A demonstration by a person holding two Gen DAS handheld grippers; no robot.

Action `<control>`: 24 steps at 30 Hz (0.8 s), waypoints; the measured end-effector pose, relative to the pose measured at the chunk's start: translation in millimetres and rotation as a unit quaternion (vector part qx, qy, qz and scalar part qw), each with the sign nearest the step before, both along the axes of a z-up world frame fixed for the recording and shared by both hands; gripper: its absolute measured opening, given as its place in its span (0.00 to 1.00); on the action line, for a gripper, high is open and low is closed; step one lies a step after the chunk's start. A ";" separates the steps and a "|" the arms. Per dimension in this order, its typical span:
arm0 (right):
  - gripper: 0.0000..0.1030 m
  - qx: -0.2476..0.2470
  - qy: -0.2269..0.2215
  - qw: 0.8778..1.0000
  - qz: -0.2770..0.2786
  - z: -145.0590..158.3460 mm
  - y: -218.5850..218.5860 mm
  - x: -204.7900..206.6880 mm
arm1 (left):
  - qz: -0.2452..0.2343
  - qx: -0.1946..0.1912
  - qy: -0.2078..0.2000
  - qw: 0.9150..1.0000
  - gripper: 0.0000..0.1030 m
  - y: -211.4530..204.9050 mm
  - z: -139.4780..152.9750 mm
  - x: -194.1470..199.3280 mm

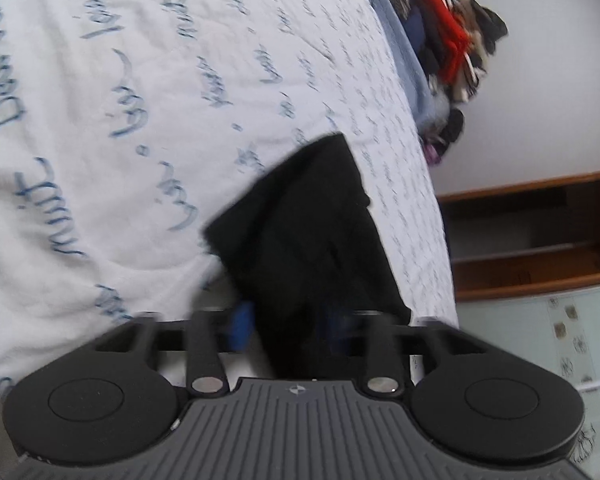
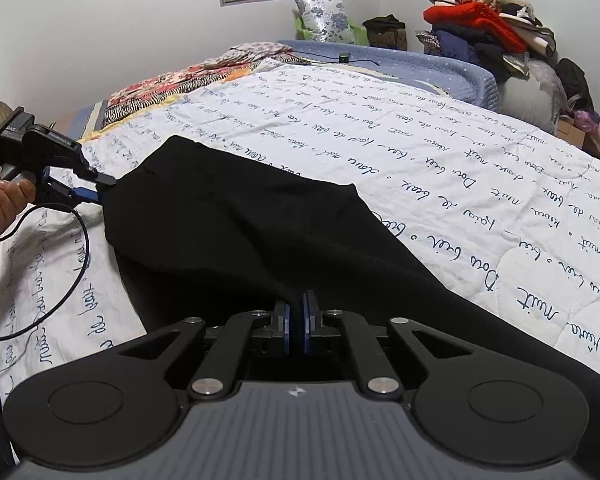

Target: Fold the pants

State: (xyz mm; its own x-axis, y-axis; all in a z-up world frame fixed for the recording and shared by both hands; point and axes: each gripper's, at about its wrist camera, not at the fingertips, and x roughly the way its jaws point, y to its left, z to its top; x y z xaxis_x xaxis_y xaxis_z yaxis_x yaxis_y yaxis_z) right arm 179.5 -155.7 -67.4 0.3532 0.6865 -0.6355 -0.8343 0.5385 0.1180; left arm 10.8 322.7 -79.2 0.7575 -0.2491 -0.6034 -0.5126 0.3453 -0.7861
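Black pants (image 2: pixel 236 232) lie across a white quilt with blue script (image 2: pixel 440 168) on a bed. In the right wrist view my right gripper (image 2: pixel 297 308) is shut on a raised fold of the pants near the front edge. At the far left a hand holds my left gripper (image 2: pixel 100 187) at the other end of the pants. In the left wrist view, which is rolled sideways and blurred, the pants (image 1: pixel 312 232) run in between the left gripper's (image 1: pixel 292 318) spread jaws. One blue pad (image 1: pixel 242 320) stands clear beside the cloth; the other is hidden by it.
A pile of clothes with a red garment (image 2: pixel 488 20) stands at the bed's far right corner. Patterned blankets (image 2: pixel 180 80) and a floral pillow (image 2: pixel 328 16) lie at the head end. A black cable (image 2: pixel 76 264) loops over the quilt at the left. A wooden shelf (image 1: pixel 540 232) stands beside the bed.
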 end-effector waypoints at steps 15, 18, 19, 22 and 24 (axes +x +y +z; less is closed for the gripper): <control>0.06 0.022 -0.039 0.999 -0.021 27.0 -4.1 -6.9 | -0.050 0.132 -0.089 0.986 0.04 -0.9 81.4 38.7; 0.05 0.021 -0.068 0.997 -0.008 39.7 -6.3 -32.4 | -0.044 0.153 -0.097 0.982 0.04 6.5 84.7 30.8; 0.05 0.008 -0.078 0.997 -0.001 37.2 -3.6 -43.3 | -0.039 0.150 -0.082 0.985 0.04 10.5 73.2 29.5; 0.05 -0.055 -0.065 0.996 0.020 -6.7 16.9 -71.8 | -0.032 0.110 0.009 0.993 0.04 22.9 14.8 30.8; 0.05 -0.090 -0.058 0.994 0.029 -33.2 29.5 -78.7 | -0.030 0.099 0.039 0.994 0.06 23.8 -9.6 29.4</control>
